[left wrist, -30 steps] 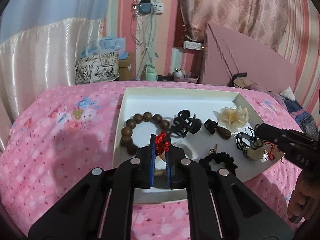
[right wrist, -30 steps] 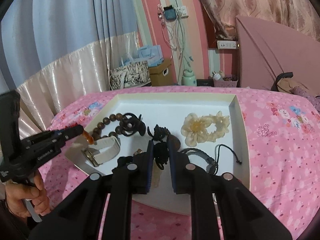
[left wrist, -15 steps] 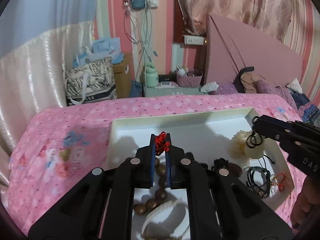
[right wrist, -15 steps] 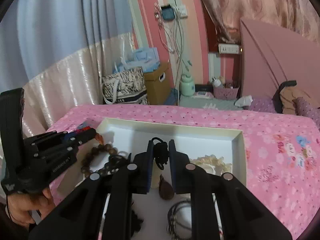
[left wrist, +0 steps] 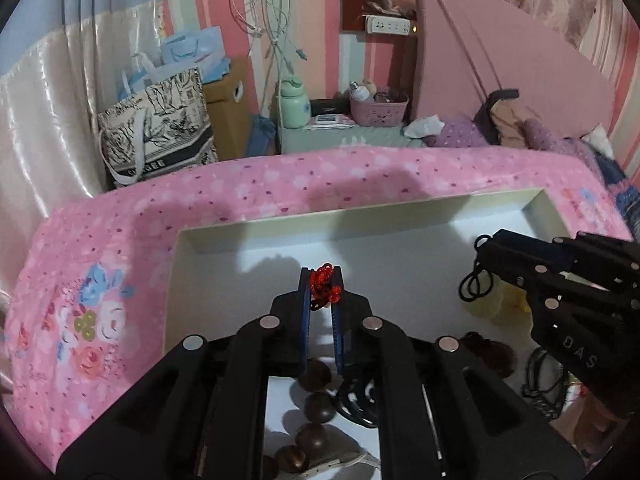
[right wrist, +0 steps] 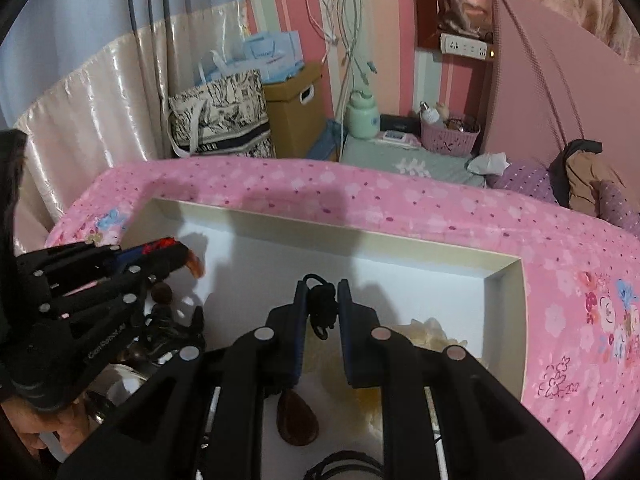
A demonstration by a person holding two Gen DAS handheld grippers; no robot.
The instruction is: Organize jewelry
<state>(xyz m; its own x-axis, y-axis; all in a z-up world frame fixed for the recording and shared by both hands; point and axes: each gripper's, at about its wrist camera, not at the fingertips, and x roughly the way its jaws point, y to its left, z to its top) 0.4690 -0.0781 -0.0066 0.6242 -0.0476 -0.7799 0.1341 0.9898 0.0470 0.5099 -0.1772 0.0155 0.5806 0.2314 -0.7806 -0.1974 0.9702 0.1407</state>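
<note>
Bed: we see a pink flowered bedspread [left wrist: 248, 196] carrying the tray, with a striped wall behind it.

Tray: a shallow white tray [left wrist: 188, 264] lies flat on the bed; its far half is bare white floor, and the jewelry is gathered in the near half, below both claws.

Tray contents: in the left wrist view we make out a brown wooden bead bracelet [left wrist: 316, 408] under the left claw, a cream fabric flower [left wrist: 486, 306] to the right, and coils of black cord [left wrist: 538, 376] near the right edge. In the right wrist view a black hair clip [right wrist: 176, 332] lies at the left.

Red knot: a small red knotted cord ornament [left wrist: 323, 285], bright and bunched, sits above the tray floor in the grip of the left claw; an orange-brown piece [right wrist: 195, 265] pokes out at that claw's tip in the right wrist view.

Black cord pendant: a black knotted cord [right wrist: 321, 305] with a dark brown teardrop stone [right wrist: 297, 420] hanging below it, lifted over the tray's middle.

Left claw [left wrist: 321, 280]: nearly closed, its blue-lined fingers pinching the red knot.

Right claw [right wrist: 322, 296]: a narrow gap, clamped on the black cord's knot, loops of cord dangling from its tip in the left wrist view.
</note>
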